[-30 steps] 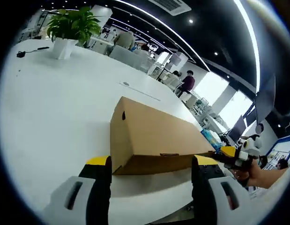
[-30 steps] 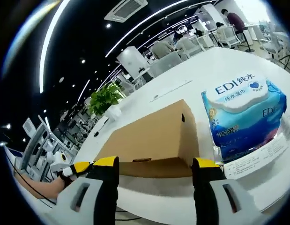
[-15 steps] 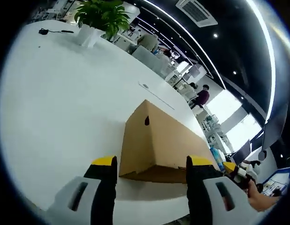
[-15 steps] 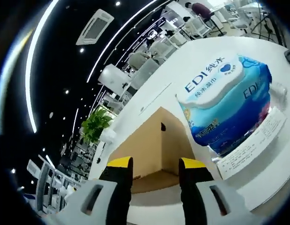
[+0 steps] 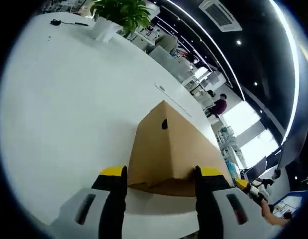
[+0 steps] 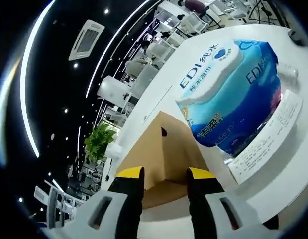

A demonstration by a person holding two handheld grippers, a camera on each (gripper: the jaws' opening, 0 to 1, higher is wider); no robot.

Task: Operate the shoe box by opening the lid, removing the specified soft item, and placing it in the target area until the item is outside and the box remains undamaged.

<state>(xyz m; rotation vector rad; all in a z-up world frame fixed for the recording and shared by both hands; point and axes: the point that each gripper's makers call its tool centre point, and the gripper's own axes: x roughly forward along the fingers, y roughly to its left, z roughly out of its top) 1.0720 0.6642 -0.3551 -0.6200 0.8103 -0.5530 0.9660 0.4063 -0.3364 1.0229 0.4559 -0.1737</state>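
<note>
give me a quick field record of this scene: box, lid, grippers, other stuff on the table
box: brown cardboard box on a white table, round hole in its end wall
lid: closed
left gripper: open, fingers either side of the box's near corner, contact unclear
right gripper: open, fingers framing the box's other end
soft item: cannot tell, inside not visible
beside box: blue wipes pack lying on a paper sheet
far end of table: potted plant

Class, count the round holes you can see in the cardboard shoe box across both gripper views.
2. One hole sits high on the shoe box end facing the left gripper; another on the opposite end, facing the right. Others may be hidden.
</note>
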